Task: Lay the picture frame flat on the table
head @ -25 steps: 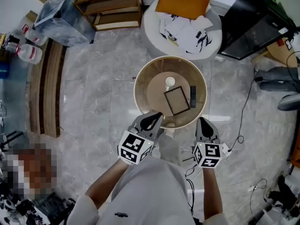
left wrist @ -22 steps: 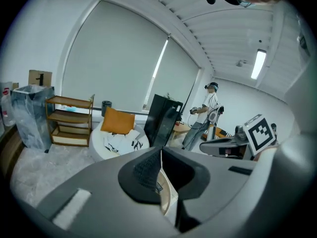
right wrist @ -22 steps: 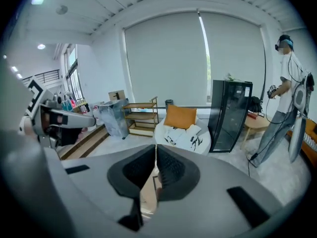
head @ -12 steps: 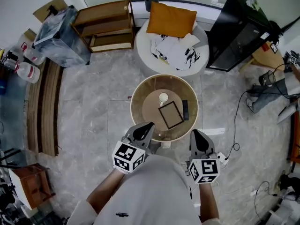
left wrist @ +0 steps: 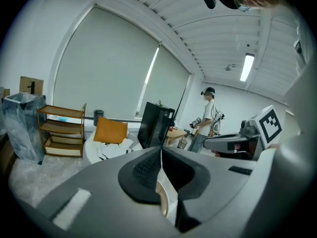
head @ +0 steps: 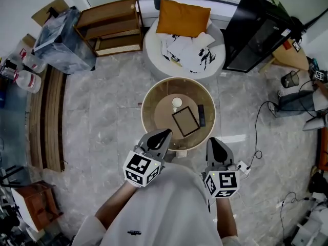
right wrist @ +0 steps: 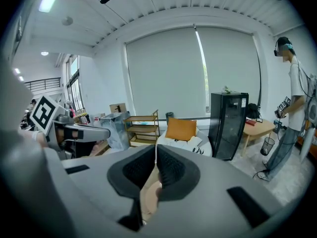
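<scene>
Both grippers have drawn back toward the person's body, and the round table sits smaller in the head view than a second ago. The picture frame lies flat on the table's inner surface, turned at a slant, its corners short of the raised rim. A white cup stands near the frame's far left corner, and a black remote lies just beside its right edge. The left gripper overlaps the table's near rim in the head view; its own view shows the jaws pressed together with nothing between them. The right gripper hangs off the near right edge, over the floor, its jaws likewise closed and empty. Bare marble floor lies open to the table's left. A white seat with an orange cushion stands close beyond the far rim.
</scene>
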